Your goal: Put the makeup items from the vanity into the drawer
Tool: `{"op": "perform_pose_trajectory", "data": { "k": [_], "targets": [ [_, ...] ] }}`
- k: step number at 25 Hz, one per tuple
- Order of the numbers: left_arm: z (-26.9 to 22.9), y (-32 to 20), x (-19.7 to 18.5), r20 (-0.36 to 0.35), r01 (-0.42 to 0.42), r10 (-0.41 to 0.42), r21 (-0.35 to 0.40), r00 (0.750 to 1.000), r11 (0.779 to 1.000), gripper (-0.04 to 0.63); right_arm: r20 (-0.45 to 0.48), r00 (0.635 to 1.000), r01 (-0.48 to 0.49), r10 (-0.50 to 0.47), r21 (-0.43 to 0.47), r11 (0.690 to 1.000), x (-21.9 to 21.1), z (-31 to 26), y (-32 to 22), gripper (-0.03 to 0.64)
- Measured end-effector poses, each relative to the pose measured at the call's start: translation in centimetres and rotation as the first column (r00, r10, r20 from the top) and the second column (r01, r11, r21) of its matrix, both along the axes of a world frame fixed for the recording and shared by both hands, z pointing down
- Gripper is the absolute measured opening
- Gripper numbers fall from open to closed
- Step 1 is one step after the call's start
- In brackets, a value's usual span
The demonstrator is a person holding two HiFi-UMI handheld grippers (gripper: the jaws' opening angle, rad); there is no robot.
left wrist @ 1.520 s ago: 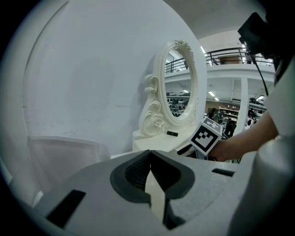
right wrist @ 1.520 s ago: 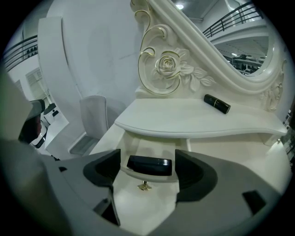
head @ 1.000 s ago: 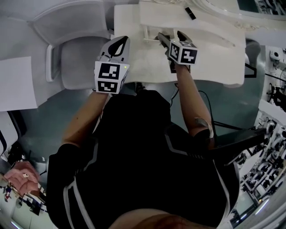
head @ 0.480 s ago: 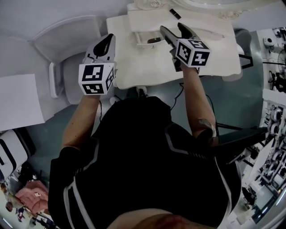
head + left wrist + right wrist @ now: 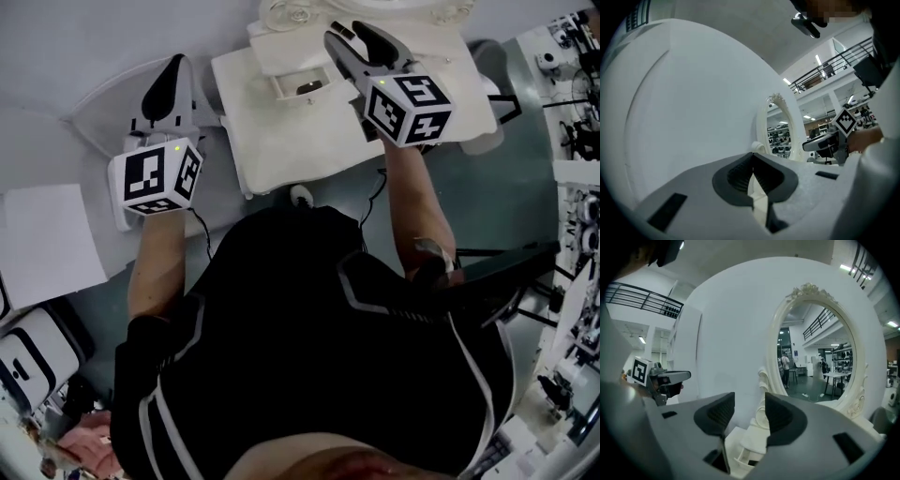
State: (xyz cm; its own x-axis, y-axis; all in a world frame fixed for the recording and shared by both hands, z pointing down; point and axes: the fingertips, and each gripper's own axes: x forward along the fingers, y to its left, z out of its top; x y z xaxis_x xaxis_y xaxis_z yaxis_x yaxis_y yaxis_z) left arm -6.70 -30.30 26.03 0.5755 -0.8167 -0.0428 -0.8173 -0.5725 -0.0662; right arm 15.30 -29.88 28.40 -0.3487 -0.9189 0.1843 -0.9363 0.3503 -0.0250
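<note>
Your right gripper [image 5: 344, 31] is raised over the back of the white vanity [image 5: 300, 141], reaching towards the oval mirror [image 5: 815, 348]. In the right gripper view its jaws stand apart and are closing, with nothing between them. Through the gap you see only the vanity's white woodwork and the open drawer [image 5: 279, 92] below. That drawer sits pulled out at the rear left part of the vanity top, just beside your right gripper's tips in the head view. A small dark makeup item [image 5: 307, 89] lies inside it, resting on the drawer's floor and touching neither gripper. No other makeup item can be made out on the vanity top from here. Your left gripper [image 5: 175, 64] is held well apart from the right one, off the vanity's left edge and pointing away from you. In the left gripper view its jaws are clenched, the pads meeting at their tips and gripping nothing. Past them that view shows a plain white wall, the mirror's carved frame and your right gripper further off at the right side. Both marker cubes face up towards the head camera, and both of your forearms are stretched forward.
</note>
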Motion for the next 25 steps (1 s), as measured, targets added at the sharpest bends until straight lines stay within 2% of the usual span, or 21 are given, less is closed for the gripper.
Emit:
{"op": "perform_pose_trajectory", "data": {
  "k": [2,5,7,10,13,14,17,19,21,25],
  "targets": [
    [-1.1,-0.2,-0.3,-0.001,0.009,-0.009,0.004,1.000,1.000,0.005,0.007,1.000,0.014,-0.014,0.039,0.999,-0.2,-1.6,0.5,0.209],
    [-2.5,0.0,-0.9,-0.057,-0.011,0.011,-0.005,0.998,1.000,0.005,0.008,0.999,0.031,-0.031,0.080,0.996,-0.5,-3.7,1.1,0.197],
    [-3.2,0.3,-1.4,-0.076,-0.032,0.031,-0.003,0.997,0.999,0.005,0.012,0.999,0.038,-0.039,0.095,0.995,-0.8,-4.6,1.6,0.162],
    [-3.9,0.2,-1.9,-0.098,-0.045,0.041,-0.042,0.994,0.998,0.005,0.022,0.999,0.037,-0.039,0.116,0.993,-0.9,-5.7,2.1,0.136],
    [-4.3,0.1,-1.8,-0.133,-0.061,0.050,-0.075,0.990,0.995,0.005,0.040,0.999,0.010,-0.016,0.134,0.991,-0.6,-6.5,2.4,0.063],
    [-4.2,0.2,-1.6,-0.135,-0.074,0.061,-0.088,0.989,0.993,0.005,0.050,0.999,-0.004,-0.003,0.137,0.991,-0.5,-6.6,2.4,0.032],
    [-3.8,0.6,-1.1,-0.106,-0.108,0.097,-0.102,0.990,0.989,0.005,0.060,0.998,-0.020,0.012,0.134,0.991,-0.2,-6.6,2.6,0.006],
    [-3.7,0.8,-1.1,-0.076,-0.089,0.083,-0.083,0.994,0.993,0.005,0.051,0.999,-0.017,0.010,0.126,0.992,-0.1,-6.5,2.6,0.006],
    [-3.8,0.9,-1.2,-0.078,-0.076,0.071,-0.064,0.994,0.995,0.005,0.042,0.999,-0.016,0.011,0.112,0.994,0.2,-5.9,2.3,0.005],
    [-3.2,0.7,-1.5,-0.070,-0.053,0.048,-0.073,0.996,0.996,0.005,0.028,0.999,-0.021,0.018,0.108,0.994,0.5,-5.1,1.7,0.005]
  ]
}}
